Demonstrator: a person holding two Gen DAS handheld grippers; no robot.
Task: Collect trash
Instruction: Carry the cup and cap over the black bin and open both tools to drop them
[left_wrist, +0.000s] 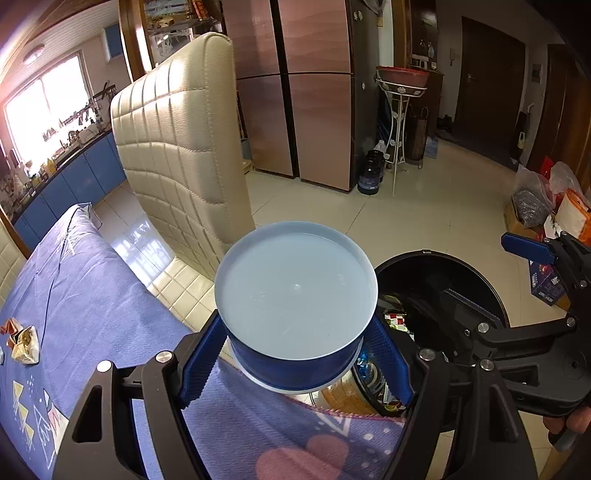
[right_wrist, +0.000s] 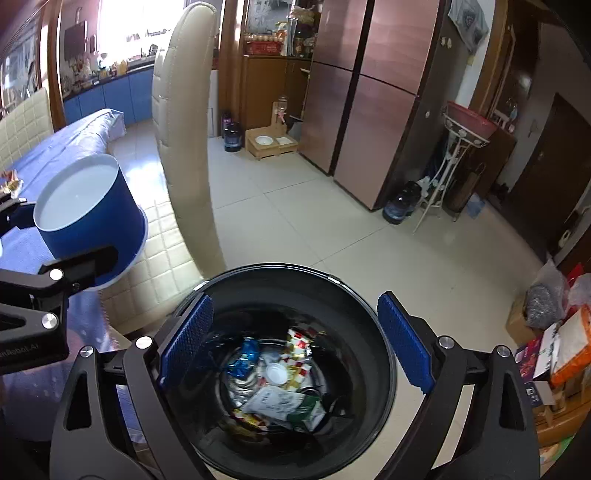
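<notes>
My left gripper (left_wrist: 295, 350) is shut on an upside-down blue paper bowl (left_wrist: 295, 288) with a white base; its blue pads press on both sides. The bowl hangs over the table's edge, just left of a black trash bin (left_wrist: 424, 254). In the right wrist view the bowl (right_wrist: 92, 214) shows at the left. My right gripper (right_wrist: 293, 306) is open over the bin's (right_wrist: 295, 269) mouth with nothing between its fingers. Several wrappers (right_wrist: 280, 402), a blue foil piece (right_wrist: 243, 356) and a small white lid (right_wrist: 275, 373) lie in the bin. The right gripper (left_wrist: 495, 275) also appears in the left wrist view.
A table with a blue cloth (left_wrist: 92, 295) carries crumpled wrappers (left_wrist: 26, 343) at its left. A cream padded chair (left_wrist: 177, 147) stands between table and bin. Boxes and bags (right_wrist: 561, 350) crowd the floor at right. A copper-coloured fridge (right_wrist: 369, 92) stands behind.
</notes>
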